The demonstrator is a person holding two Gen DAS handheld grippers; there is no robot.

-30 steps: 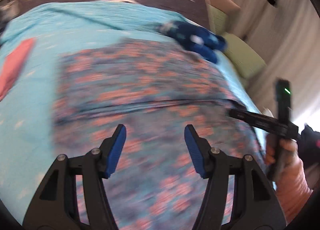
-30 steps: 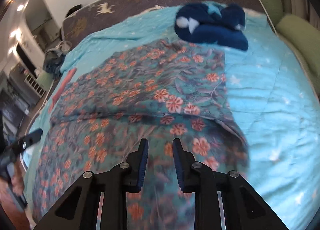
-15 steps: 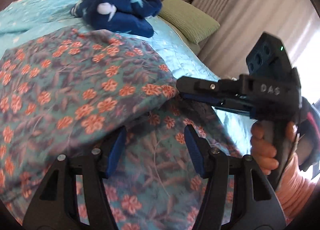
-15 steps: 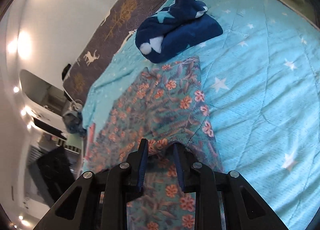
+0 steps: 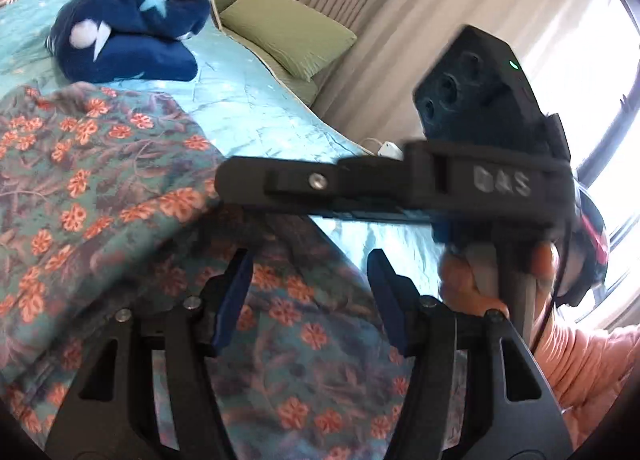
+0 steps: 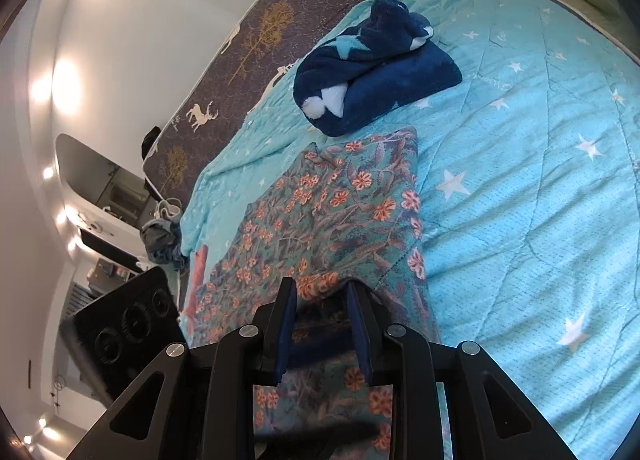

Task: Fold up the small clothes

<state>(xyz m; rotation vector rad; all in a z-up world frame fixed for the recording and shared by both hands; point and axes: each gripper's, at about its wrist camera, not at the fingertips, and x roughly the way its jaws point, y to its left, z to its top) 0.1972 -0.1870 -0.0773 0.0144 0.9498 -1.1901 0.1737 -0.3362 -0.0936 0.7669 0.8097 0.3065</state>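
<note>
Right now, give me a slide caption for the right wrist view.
Right gripper pinching folded floral garment on star-print bedspread, navy bundle beyond.

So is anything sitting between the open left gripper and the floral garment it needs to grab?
Nothing on the cloth itself. The left gripper hangs open right over the floral garment, but the right gripper crosses just beyond its fingertips, so reaching further forward could collide.

So there's a light blue star-print quilt (image 6: 520, 188) covering the bed. A rolled-up navy blanket (image 6: 376, 68) sits on it toward the head end. Past the quilt's far edge there's a dark deer-print mattress (image 6: 256, 36), and green pillows (image 5: 288, 32) just beside it by the curtains (image 5: 392, 20).
</note>
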